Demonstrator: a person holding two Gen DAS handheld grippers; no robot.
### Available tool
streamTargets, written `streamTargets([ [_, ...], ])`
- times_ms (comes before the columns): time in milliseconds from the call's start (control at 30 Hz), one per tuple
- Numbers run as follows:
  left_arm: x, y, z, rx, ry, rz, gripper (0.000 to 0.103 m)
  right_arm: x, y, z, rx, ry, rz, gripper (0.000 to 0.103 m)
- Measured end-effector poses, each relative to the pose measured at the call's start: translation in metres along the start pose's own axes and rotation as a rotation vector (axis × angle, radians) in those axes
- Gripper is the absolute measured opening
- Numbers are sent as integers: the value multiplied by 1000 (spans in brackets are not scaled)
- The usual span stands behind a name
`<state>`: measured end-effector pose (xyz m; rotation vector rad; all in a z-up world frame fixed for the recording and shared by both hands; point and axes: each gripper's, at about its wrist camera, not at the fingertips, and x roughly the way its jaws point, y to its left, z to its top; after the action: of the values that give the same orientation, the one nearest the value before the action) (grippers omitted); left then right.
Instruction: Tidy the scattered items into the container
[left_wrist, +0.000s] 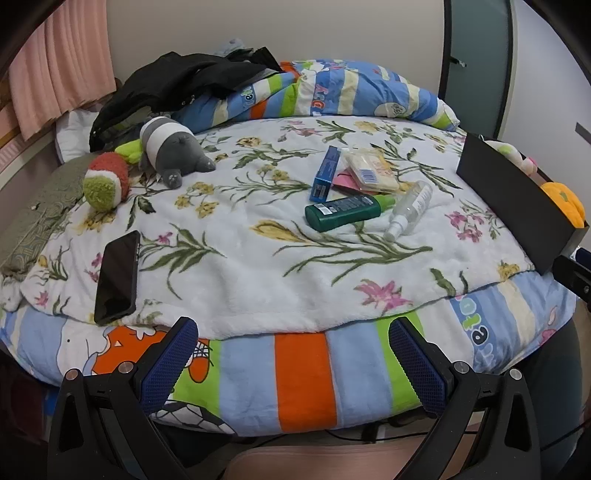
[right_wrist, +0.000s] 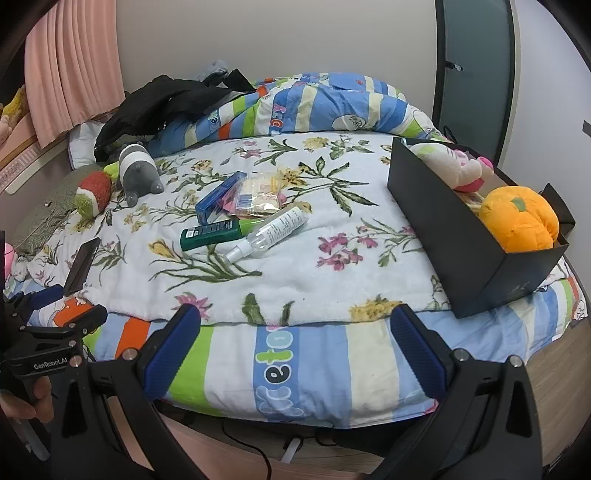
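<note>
A green bottle (left_wrist: 343, 212) (right_wrist: 210, 234), a clear spray bottle (left_wrist: 408, 210) (right_wrist: 267, 232), a blue box (left_wrist: 325, 173) (right_wrist: 219, 197) and a plastic packet (left_wrist: 373, 170) (right_wrist: 258, 195) lie together mid-bed on the floral blanket. A grey striped plush (left_wrist: 173, 147) (right_wrist: 138, 171) and a red-green plush (left_wrist: 105, 179) (right_wrist: 92, 194) lie at the far left. The black box (right_wrist: 469, 240) (left_wrist: 517, 203) at the right holds an orange plush (right_wrist: 521, 219) and a pink-white plush (right_wrist: 454, 166). My left gripper (left_wrist: 291, 336) and right gripper (right_wrist: 295, 321) hover open at the bed's near edge, both empty.
A black phone (left_wrist: 118, 277) (right_wrist: 81, 266) lies at the blanket's left edge. Dark clothing (left_wrist: 177, 85) and a striped duvet (left_wrist: 351, 92) are piled at the back. Pink curtains (right_wrist: 74, 70) hang at left. A hand (right_wrist: 22, 402) holds the left gripper's handle.
</note>
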<state>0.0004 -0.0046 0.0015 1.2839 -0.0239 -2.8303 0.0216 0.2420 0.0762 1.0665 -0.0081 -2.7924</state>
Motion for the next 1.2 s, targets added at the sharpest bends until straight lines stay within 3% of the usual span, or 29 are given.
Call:
streamTargets([
  [1200,-4,9,3,-20,-6,10,103,-1,-5,1,12,-9,1,103],
])
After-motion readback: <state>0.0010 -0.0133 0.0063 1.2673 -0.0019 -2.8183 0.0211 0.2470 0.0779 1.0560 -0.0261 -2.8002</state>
